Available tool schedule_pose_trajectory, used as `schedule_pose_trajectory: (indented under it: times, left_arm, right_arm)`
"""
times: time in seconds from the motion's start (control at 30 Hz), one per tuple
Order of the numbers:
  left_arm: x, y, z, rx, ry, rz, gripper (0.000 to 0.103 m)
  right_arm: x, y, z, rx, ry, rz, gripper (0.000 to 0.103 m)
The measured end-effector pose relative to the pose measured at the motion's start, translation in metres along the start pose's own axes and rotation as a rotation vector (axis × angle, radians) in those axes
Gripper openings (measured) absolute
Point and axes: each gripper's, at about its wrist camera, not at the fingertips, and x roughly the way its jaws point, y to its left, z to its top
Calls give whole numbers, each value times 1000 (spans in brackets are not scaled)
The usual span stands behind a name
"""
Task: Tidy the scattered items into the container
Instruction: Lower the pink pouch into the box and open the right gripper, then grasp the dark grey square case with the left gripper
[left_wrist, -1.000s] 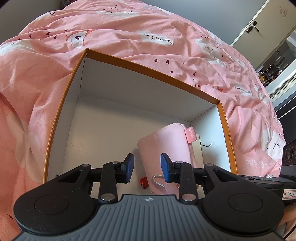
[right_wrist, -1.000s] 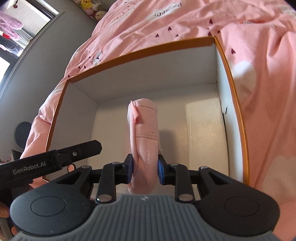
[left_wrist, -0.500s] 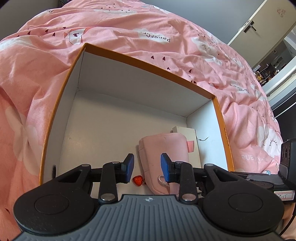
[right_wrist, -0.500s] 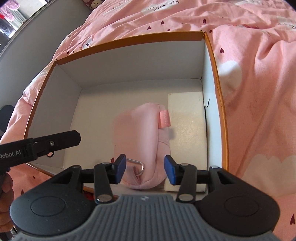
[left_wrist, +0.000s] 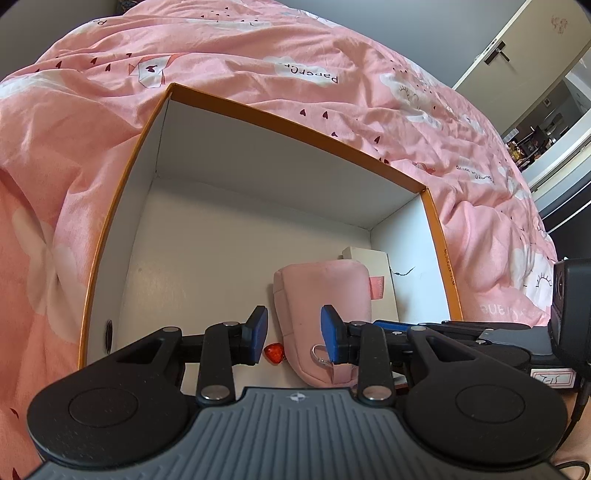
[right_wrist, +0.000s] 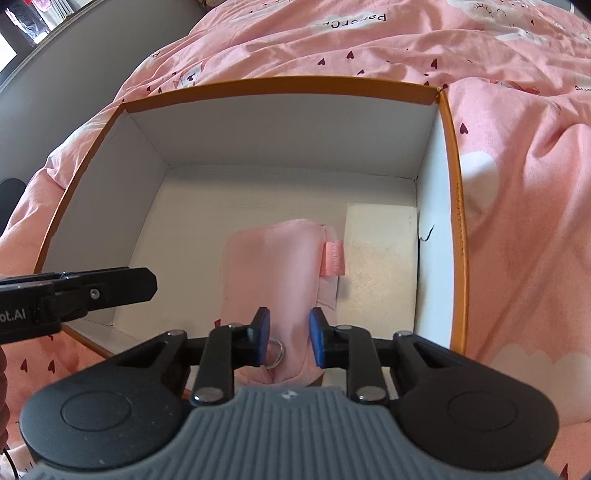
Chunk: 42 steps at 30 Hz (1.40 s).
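Note:
An orange-rimmed white box (left_wrist: 291, 123) (right_wrist: 280, 83) sits on a pink duvet. A pink zip pouch (left_wrist: 321, 291) (right_wrist: 273, 266) lies flat on the box floor, its metal ring (right_wrist: 275, 352) at the near end. My right gripper (right_wrist: 290, 339) hovers over that near end. Its jaws are closing, and the pads stand above the pouch without pressing it. My left gripper (left_wrist: 293, 336) is open over the near rim, just left of the pouch, with nothing between its fingers. A small red heart-shaped item (left_wrist: 274, 352) lies beside the pouch.
A flat cream card or slim box (right_wrist: 380, 258) (left_wrist: 365, 254) lies against the right wall of the box. The left half of the box floor is bare. The pink duvet (left_wrist: 258, 55) surrounds the box. A doorway and cupboard (left_wrist: 517, 51) are at the far right.
A second ago the right gripper gripped the pouch on edge. It let go, the pouch fell flat on the box floor, and the jaws have since narrowed. The left gripper barely moved.

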Motion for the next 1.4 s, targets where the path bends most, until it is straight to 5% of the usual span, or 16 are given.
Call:
schedule_pose_trajectory:
  times: [0.13, 0.3, 0.57, 1.03, 1.2, 1.4]
  left_arm:
    - [1, 1, -2, -2, 5, 1, 35]
    - [0, 0, -3, 3, 7, -3, 35]
    - [-19, -12, -11, 53, -25, -46, 35]
    - [-87, -55, -60, 331, -165, -56, 35]
    - [-95, -73, -87, 431, -155, -38, 52]
    - [-96, -89, -121, 542, -131, 5, 53]
  right_arm:
    - [11, 0, -5, 36, 55, 55, 18]
    - [10, 2, -5, 19, 40, 19, 20]
    - [-41, 9, -15, -47, -100, 20, 22]
    - [-131, 9, -72, -80, -363, 23, 28]
    - [-145, 8, -99, -86, -392, 3, 29]
    - [-147, 10, -131, -101, -368, -33, 35]
